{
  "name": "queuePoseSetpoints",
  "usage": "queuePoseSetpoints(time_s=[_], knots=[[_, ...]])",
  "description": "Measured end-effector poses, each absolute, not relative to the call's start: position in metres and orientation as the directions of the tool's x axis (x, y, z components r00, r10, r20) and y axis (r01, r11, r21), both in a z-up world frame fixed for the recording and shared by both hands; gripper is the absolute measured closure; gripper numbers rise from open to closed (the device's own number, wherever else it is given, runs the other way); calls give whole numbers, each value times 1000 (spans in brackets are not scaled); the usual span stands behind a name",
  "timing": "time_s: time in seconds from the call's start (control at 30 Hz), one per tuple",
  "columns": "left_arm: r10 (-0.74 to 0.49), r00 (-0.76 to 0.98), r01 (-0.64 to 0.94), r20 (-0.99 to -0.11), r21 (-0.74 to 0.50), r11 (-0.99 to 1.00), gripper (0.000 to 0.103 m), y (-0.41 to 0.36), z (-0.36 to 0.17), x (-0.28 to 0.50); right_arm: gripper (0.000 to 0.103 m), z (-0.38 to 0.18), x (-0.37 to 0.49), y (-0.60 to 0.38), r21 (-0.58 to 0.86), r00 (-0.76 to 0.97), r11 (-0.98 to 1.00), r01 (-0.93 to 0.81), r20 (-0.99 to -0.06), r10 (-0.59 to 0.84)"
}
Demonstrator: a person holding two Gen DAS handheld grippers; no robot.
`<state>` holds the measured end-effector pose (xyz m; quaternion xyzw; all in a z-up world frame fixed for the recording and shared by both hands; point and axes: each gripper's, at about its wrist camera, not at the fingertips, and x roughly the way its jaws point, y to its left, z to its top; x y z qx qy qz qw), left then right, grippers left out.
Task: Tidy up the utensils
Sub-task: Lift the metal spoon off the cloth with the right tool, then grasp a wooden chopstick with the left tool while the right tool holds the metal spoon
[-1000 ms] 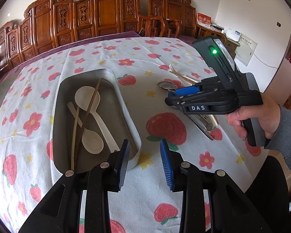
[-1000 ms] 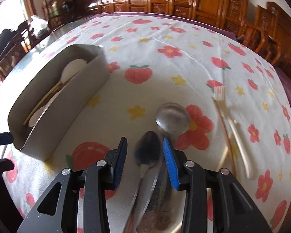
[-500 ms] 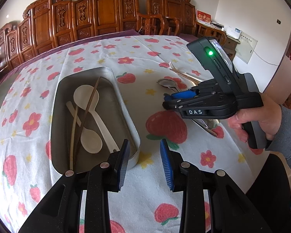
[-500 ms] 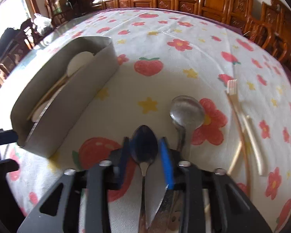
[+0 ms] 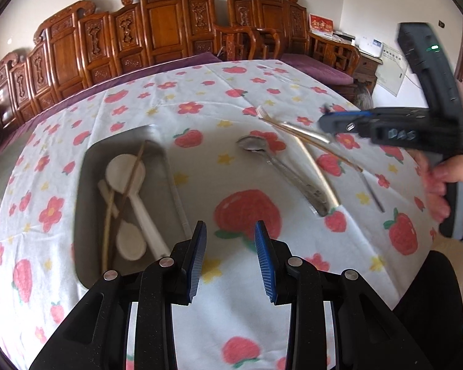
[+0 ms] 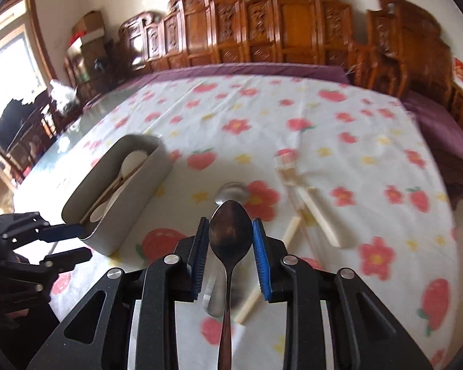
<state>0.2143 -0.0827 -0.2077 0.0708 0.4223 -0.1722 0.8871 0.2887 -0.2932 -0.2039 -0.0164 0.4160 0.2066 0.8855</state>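
The right gripper [image 6: 231, 240] pinches a dark polished metal spoon [image 6: 230, 231] by its bowl, a slick, rigid, light hold likely to pivot, while the left gripper [image 5: 230, 262] gapes empty at the grey oblong metal tray's [image 5: 86, 185] four o'clock.

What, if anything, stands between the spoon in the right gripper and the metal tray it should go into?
Nothing visible does. The right gripper holds the dark metal spoon above the tablecloth; the metal tray lies ahead to its left with an open top. The left gripper hovers by the tray's near end, open.
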Motion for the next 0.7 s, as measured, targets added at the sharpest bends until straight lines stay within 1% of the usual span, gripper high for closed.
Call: queuePoseSetpoints(time_s=[0.07, 0.2, 0.4, 0.53, 0.7], knots=[[-263, 572, 375, -777, -37, 926, 72, -97, -209, 219, 72, -198, 284, -311, 140, 584, 925, -353, -739, 335], [-279, 554, 410, -784, -35, 911, 73, -130, -214, 229, 72, -197, 273, -349, 131, 608, 947, -292, -739, 290], [-308, 506, 451, -806, -58, 891, 73, -175, -225, 250, 72, -210, 266, -395, 149, 624, 968, -202, -742, 244], [-313, 481, 455, -819, -72, 888, 73, -201, -233, 267, 72, -219, 265, -413, 148, 629, 974, -171, -744, 224], [-332, 451, 435, -828, -121, 892, 72, -233, -242, 290, 72, -228, 266, -440, 168, 628, 978, -121, -750, 207]])
